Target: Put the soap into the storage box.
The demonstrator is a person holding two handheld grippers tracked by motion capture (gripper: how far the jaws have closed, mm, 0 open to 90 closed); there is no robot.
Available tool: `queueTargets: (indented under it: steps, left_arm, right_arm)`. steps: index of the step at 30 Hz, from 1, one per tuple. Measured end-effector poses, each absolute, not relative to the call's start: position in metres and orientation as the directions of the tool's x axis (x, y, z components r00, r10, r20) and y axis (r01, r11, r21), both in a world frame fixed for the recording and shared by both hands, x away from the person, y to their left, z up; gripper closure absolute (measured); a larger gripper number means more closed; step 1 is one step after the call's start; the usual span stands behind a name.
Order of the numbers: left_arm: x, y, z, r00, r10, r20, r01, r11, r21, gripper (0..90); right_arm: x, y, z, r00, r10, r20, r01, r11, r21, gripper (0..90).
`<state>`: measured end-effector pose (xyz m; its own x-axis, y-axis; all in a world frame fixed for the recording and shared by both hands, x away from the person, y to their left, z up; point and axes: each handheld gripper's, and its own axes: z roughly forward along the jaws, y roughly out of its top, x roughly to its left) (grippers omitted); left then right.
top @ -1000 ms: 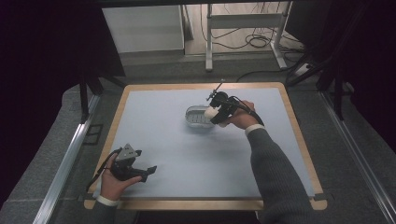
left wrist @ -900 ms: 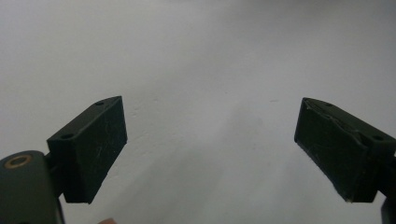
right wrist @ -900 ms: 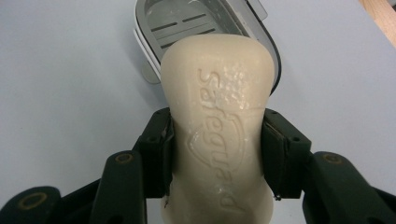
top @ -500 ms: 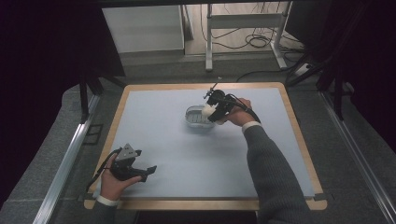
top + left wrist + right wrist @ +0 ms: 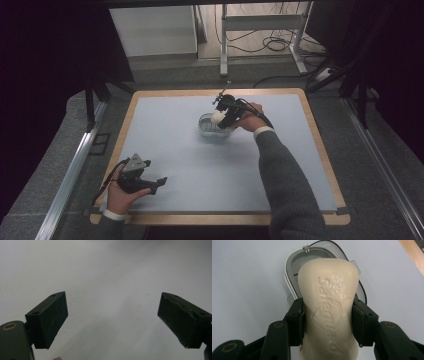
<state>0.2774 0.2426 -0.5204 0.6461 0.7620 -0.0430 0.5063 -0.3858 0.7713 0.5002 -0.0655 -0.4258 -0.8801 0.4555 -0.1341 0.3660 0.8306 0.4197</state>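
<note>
The soap bar [image 5: 328, 307] looks waxy and cream-coloured, smooth with a faint sheen, its brand lettering pressed in relief and a patch of fine pebbling beside the letters. The soap dish [image 5: 294, 267] beneath it seems clear glossy plastic with a pale grey inner tray and a small metal screw at its rim. The right tongs [image 5: 328, 323] are matt black plastic, scuffed at the pad edges, with brass-coloured rivets in the arms. The left tongs [image 5: 113, 320] show the same dull black pads, finely scratched. The surface [image 5: 175, 150] is a smooth matt pale blue-grey sheet, edged in light wood. A grey cloth sleeve [image 5: 285, 180] looks softly woven.
</note>
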Motion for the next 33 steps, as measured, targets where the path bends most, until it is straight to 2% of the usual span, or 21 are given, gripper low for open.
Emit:
queueTargets:
  steps: [33]
  left_arm:
    - [0.278, 0.24, -0.522, 0.652, 0.757, -0.042, 0.509, -0.395, 0.765, 9.9]
  right_arm:
    - [0.526, -0.038, -0.452, -0.917, 0.365, -0.163, 0.285, 0.883, 0.374, 49.2]
